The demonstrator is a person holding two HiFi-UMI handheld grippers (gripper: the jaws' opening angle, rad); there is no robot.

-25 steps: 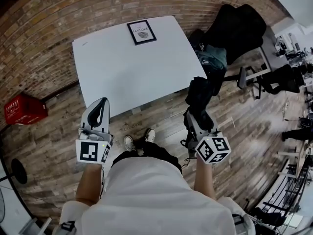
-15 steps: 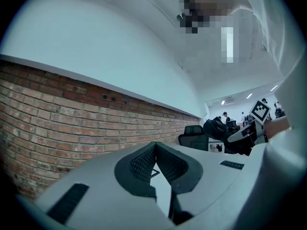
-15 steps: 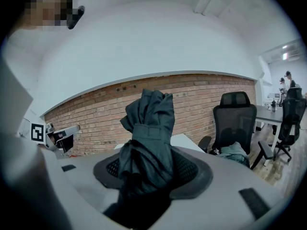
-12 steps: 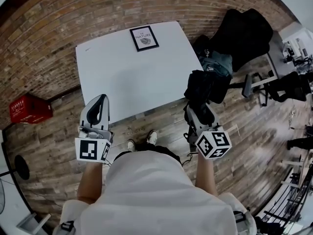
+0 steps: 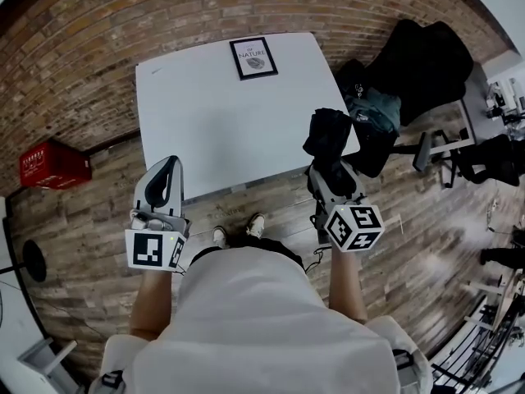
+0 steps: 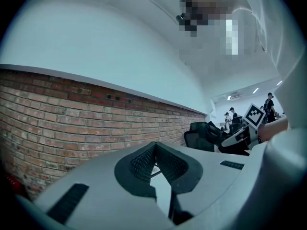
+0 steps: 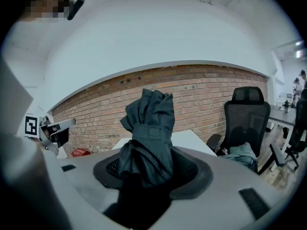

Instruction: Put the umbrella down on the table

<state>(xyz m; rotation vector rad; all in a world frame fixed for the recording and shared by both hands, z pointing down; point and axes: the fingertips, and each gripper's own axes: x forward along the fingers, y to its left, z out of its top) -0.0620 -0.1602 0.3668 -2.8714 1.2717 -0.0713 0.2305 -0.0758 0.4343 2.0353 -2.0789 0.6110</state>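
Note:
A folded black umbrella (image 5: 326, 134) sticks out of my right gripper (image 5: 332, 175), which is shut on it. In the head view its top end overlaps the right front corner of the white table (image 5: 213, 121). In the right gripper view the umbrella (image 7: 149, 128) stands bundled and strapped between the pads of the right gripper (image 7: 151, 167), with the table (image 7: 189, 137) behind it. My left gripper (image 5: 166, 171) hangs at the table's front left edge, shut and holding nothing. In the left gripper view the pads of the left gripper (image 6: 154, 150) meet at the tip.
A framed picture (image 5: 253, 57) lies at the table's far edge. A black office chair (image 5: 426, 56) with a teal bag (image 5: 373, 105) stands right of the table. A red crate (image 5: 53, 164) sits on the wooden floor at left, by the brick wall (image 5: 98, 23).
My right gripper has carried the umbrella up and left in the head view, from beside the chair to the table's right front corner. The left gripper has hardly moved.

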